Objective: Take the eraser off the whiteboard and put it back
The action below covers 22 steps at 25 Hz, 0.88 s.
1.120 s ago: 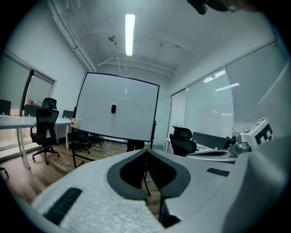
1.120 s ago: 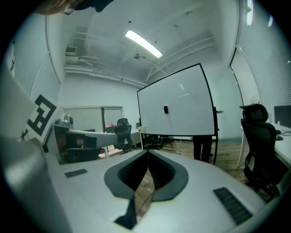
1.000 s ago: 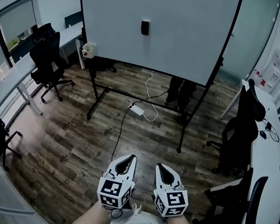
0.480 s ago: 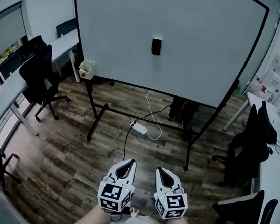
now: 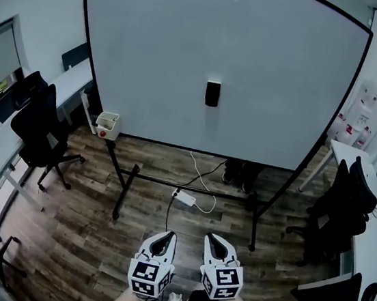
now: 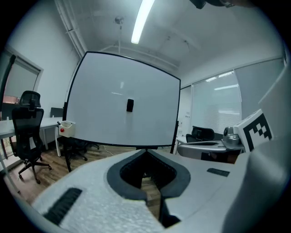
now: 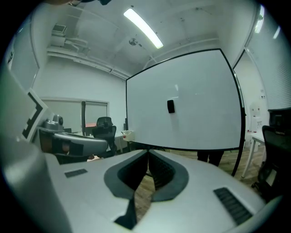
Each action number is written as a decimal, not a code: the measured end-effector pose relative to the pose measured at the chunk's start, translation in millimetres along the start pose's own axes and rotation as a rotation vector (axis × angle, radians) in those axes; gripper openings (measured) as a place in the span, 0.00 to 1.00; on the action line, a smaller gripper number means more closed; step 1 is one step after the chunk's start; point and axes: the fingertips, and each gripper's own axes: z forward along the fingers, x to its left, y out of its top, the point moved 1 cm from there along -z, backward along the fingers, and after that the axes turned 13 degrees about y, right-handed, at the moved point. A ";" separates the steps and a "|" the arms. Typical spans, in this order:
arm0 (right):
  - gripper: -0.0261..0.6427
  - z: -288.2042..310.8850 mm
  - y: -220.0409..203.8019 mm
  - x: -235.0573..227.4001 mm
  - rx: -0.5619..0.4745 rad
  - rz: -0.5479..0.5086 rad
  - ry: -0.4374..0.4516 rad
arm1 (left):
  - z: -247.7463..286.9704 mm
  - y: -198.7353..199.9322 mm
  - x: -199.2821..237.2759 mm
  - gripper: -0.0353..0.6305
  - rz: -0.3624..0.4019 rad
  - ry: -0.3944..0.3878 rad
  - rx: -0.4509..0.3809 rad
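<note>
Whiteboard [image 5: 152, 59] nearer, eraser [image 5: 212, 94] far beyond both closed grippers [image 5: 171, 234] [image 5: 210, 237]

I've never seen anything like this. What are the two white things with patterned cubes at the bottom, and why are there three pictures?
There is no robot here. A person holds a hand tool in each hand: the left gripper and the right gripper. The patterned cubes are part of those tools. One picture comes from a camera on the person's head, looking down. The other two come from a camera riding on each tool, looking along its fingers. Both pairs of fingers are closed and hold nothing. Ahead, on the wooden floor, stands a whiteboard with a dark eraser stuck to it, well beyond both tools.
</note>
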 end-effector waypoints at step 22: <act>0.08 173.8 97.5 -219.6 -0.056 -0.076 0.056 | 282.6 105.2 -3.4 0.08 0.064 0.055 -0.092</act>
